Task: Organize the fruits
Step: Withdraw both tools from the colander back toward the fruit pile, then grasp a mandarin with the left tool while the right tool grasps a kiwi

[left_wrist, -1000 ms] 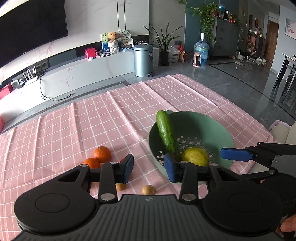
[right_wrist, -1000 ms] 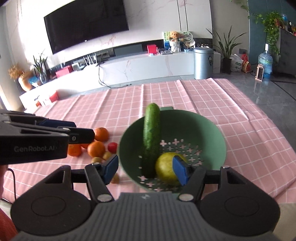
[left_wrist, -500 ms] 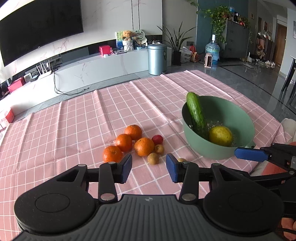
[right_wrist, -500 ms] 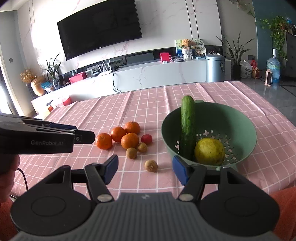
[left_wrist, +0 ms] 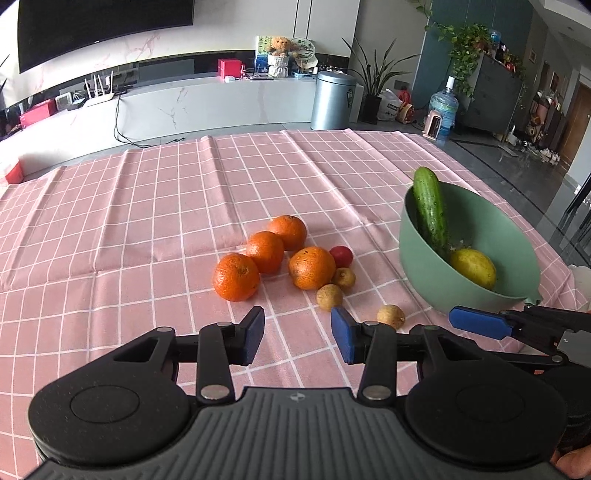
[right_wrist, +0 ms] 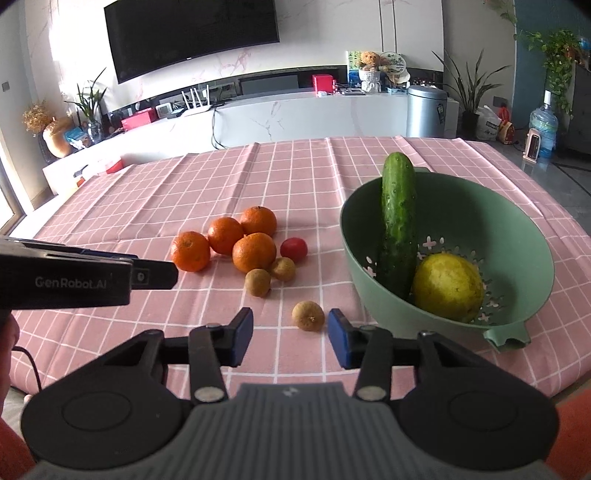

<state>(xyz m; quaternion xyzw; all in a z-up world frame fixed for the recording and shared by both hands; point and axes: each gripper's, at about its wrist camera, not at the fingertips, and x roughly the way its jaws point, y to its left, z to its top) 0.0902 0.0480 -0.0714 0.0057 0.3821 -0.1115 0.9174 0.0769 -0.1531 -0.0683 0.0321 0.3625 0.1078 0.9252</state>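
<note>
Right wrist view: four oranges (right_wrist: 254, 252) clustered mid-frame on the pink checked cloth (right_wrist: 303, 173), touching or nearly touching each other; a small red fruit (right_wrist: 293, 248) just right of them, two small brown fruits (right_wrist: 258, 282) just below the cluster, a third brown fruit (right_wrist: 308, 315) alone lower down, near the frame centre. Green colander (right_wrist: 517, 236) at right of frame holds a cucumber (right_wrist: 398, 225) leaning on the far rim and a yellow citrus (right_wrist: 447, 287) beside it at the bottom. Right gripper (right_wrist: 290, 336) low centre, blue pads apart, nothing between them; jaws have just been closing, the lone brown fruit sits just beyond the gap, not touched. Left gripper (right_wrist: 155, 274) enters from left edge, side on; its jaw state can't be read here. Left wrist view: left gripper (left_wrist: 297, 335) low centre, pads apart and empty, over bare cloth; jaws have lately opened a bit. Oranges (left_wrist: 312, 267) just above it mid-frame, brown fruits (left_wrist: 329, 297) near the right pad (left_wrist: 341, 334), colander (left_wrist: 461, 291) at right with cucumber (left_wrist: 430, 206) and citrus (left_wrist: 472, 268) inside. Right gripper (left_wrist: 480, 324) pokes in from the right edge below the colander. Background upper frame: TV (right_wrist: 192, 33), white console (right_wrist: 295, 114), bin (right_wrist: 426, 110), plants (right_wrist: 476, 81).
</note>
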